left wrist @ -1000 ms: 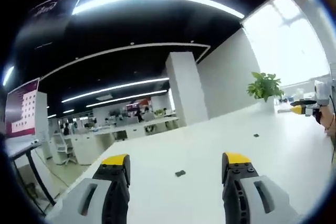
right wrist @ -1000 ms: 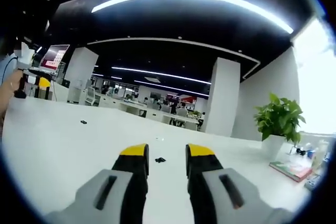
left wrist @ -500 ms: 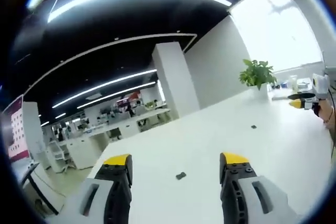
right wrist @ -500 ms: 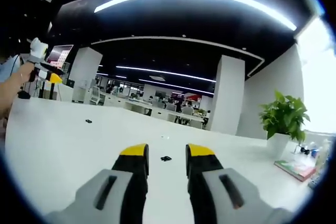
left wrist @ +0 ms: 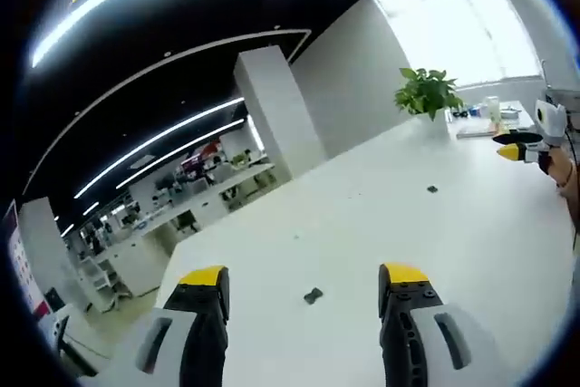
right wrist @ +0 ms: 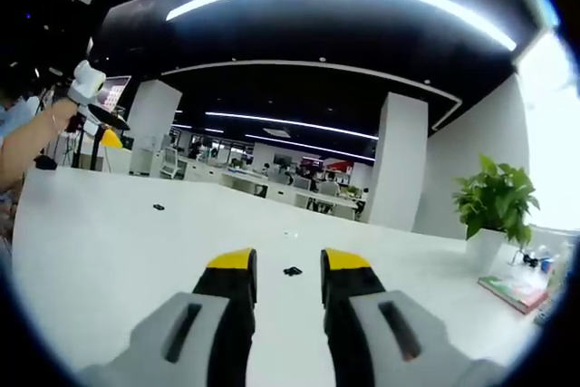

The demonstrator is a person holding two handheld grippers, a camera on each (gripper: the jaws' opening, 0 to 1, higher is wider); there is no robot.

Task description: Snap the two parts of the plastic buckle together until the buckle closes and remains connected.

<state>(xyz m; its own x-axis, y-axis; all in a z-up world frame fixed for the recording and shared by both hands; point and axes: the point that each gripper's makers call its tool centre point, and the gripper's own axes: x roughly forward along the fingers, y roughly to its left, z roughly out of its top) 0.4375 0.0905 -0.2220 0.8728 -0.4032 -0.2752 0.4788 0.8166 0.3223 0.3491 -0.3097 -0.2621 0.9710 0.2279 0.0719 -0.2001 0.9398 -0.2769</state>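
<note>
White desk [left wrist: 381, 224] carries two small dark buckle parts: one [left wrist: 313, 295] lies between the left tongs [left wrist: 304, 280], whose jaws stand wide apart and empty. The other [right wrist: 292, 271] sits just beyond the right tongs [right wrist: 287, 265], jaws narrowly apart, well short of the potted plant [right wrist: 494, 201].

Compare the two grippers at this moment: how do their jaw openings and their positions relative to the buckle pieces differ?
The left gripper has its jaws spread wide; the right gripper has its jaws much closer together, a narrow gap between them. One buckle piece lies on the white table between the left tips; another lies just ahead of the right tips. Both grippers have yellow tips and hold nothing.
</note>
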